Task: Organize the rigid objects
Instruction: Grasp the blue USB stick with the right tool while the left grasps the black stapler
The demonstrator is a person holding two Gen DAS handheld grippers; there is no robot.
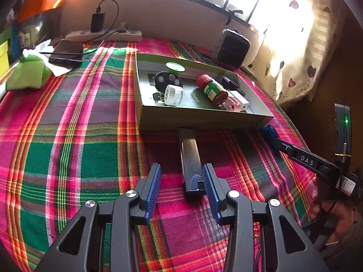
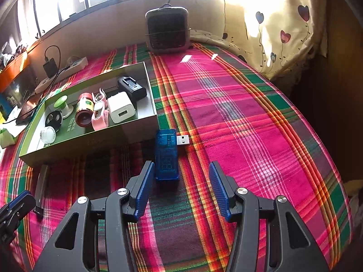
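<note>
Left gripper (image 1: 182,182) hovers low over the plaid cloth (image 1: 74,122), jaws approx half open, holding nothing. The near end of a long black bar-shaped device (image 1: 190,158) lies on the cloth just inside the right pad; can't tell if the pad touches it. Its far end reaches the near wall of the green box (image 1: 204,119).

Right gripper (image 2: 179,188) also approx half open, empty. A blue translucent USB tester (image 2: 166,153) lies on the cloth w/ its near end between the fingertips, closer to the left pad; no contact visible. Its metal plug sticks out to the right at the far end, just beside the box's near right corner.

Inside the box: white charger block (image 2: 121,107), black charger cradle (image 2: 132,87), pink clip (image 2: 99,116), red-capped bottle (image 2: 85,110) on its side, green-topped knob (image 2: 62,103), black key fob (image 2: 53,119), white round cap (image 2: 48,134).

Far side: small dark fan unit (image 2: 168,30) against the wall, power strip (image 1: 104,35) w/ a black adapter plugged in, phone (image 1: 67,51) at far left. In the left view, a hand (image 1: 333,213) grips the right gripper's handle at the right edge.
</note>
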